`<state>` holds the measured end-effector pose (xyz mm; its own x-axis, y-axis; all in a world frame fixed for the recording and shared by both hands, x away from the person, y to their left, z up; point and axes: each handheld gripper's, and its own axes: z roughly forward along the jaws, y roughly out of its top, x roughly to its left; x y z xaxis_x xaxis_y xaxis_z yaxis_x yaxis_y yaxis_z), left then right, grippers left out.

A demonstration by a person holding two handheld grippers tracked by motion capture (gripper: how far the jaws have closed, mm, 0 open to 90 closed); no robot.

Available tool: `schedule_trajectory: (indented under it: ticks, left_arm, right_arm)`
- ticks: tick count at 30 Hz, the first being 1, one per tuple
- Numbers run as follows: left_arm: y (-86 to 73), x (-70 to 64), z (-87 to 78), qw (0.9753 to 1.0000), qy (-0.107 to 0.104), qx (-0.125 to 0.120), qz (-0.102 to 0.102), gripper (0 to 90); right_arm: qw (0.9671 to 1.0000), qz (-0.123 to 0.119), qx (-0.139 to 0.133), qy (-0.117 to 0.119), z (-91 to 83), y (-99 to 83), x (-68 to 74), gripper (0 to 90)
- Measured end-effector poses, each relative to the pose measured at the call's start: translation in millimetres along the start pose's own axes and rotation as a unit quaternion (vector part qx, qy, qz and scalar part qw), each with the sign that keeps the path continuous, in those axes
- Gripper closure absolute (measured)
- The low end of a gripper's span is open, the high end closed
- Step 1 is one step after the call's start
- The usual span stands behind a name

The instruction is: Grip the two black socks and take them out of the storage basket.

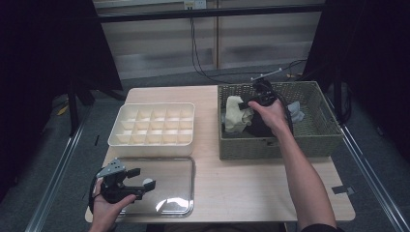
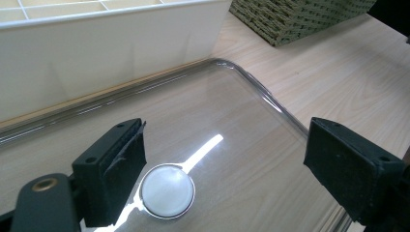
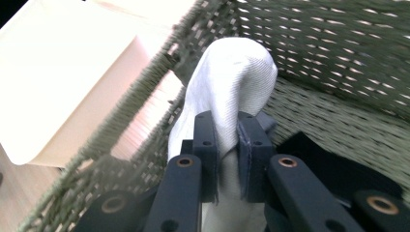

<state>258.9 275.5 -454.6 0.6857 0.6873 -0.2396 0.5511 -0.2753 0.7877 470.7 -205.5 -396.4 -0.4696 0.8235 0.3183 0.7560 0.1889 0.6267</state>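
My right gripper (image 1: 247, 103) is inside the woven basket (image 1: 319, 140) at the table's right, shut on a cream white cloth (image 1: 237, 114). In the right gripper view the cloth (image 3: 232, 82) bulges up between the two black jaws of the right gripper (image 3: 227, 140), lifted near the basket's left wall (image 3: 145, 101). My left gripper (image 1: 141, 178) stands open over a clear lid (image 1: 179, 193) at the front left. Its jaws straddle the lid's round white knob (image 2: 167, 190), which lies close to the left jaw; nothing is held.
A cream compartment box (image 1: 153, 124) with several empty cells sits behind the clear lid. Dark and light-blue cloths (image 1: 296, 112) lie in the basket. Bare wooden tabletop (image 1: 232, 183) spreads between lid and basket. Cables trail behind the table.
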Motion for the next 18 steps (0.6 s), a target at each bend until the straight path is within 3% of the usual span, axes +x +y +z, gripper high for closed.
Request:
schedule_trajectory:
  ticks: [3, 5, 12, 18]
  left_arm:
    - [0.1, 0.3, 0.3, 1.0000, 0.000, 0.000, 0.001, 14.3]
    - [0.0, 0.0, 0.0, 1.0000, 0.000, 0.000, 0.001, 14.3]
    - [-0.4, -1.2, 0.6, 1.0000, -0.002, 0.000, 0.001, 14.3]
    - [0.4, -2.1, 1.1, 1.0000, -0.002, 0.002, 0.006, 14.3]
  right_arm:
    - [0.9998, 0.005, -0.009, 0.016, 8.2, 4.1, 3.9, 80.8]
    - [0.9998, 0.002, 0.000, 0.020, 19.3, 5.0, 7.6, 80.8]
    - [0.9992, -0.002, 0.038, 0.010, 46.2, 1.5, 11.6, 80.8]
    - [0.9973, 0.012, 0.072, -0.006, 57.8, -2.2, 1.7, 80.4]
